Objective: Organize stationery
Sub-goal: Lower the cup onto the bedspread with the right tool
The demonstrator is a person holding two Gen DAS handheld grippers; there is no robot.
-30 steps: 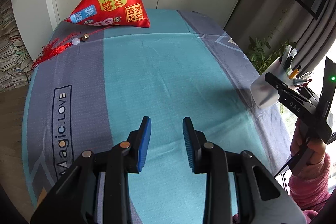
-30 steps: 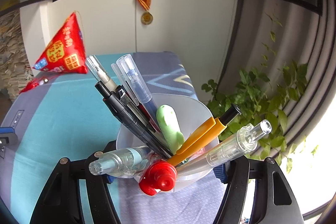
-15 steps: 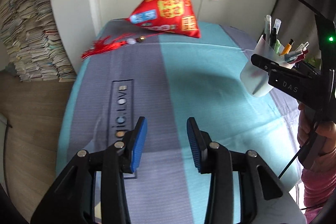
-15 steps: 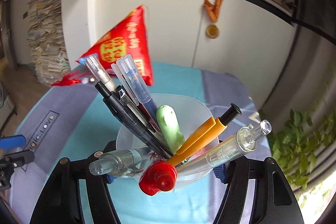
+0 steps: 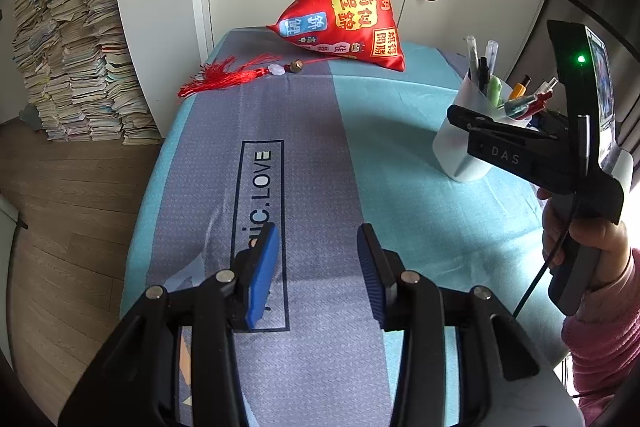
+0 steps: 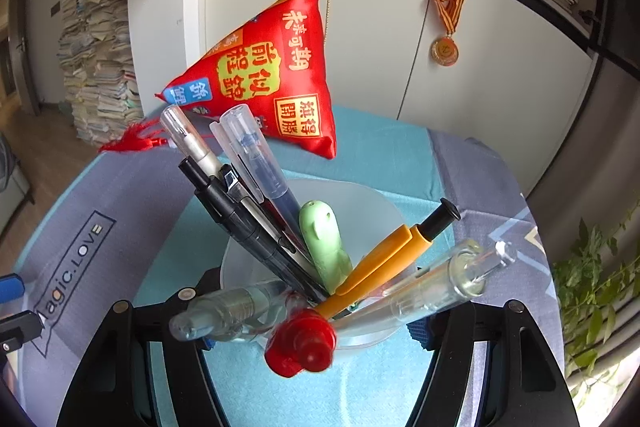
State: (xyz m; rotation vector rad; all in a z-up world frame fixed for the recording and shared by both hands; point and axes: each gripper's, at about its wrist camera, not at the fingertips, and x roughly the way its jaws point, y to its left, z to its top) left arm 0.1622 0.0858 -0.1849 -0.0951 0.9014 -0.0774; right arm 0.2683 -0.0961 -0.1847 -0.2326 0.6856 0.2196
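The left gripper hangs over the printed cloth, jaws wide apart with nothing between them. Farther right, the right gripper clamps the frosted pen cup — apparently just off the cloth — crammed with pens. Beyond, a red pillow.

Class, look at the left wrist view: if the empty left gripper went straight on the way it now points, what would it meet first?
Probably the tablecloth itself: the left gripper, jaws open, points slightly down at its bare grey stripe. Farther along lies the red tassel, though depth is unclear.
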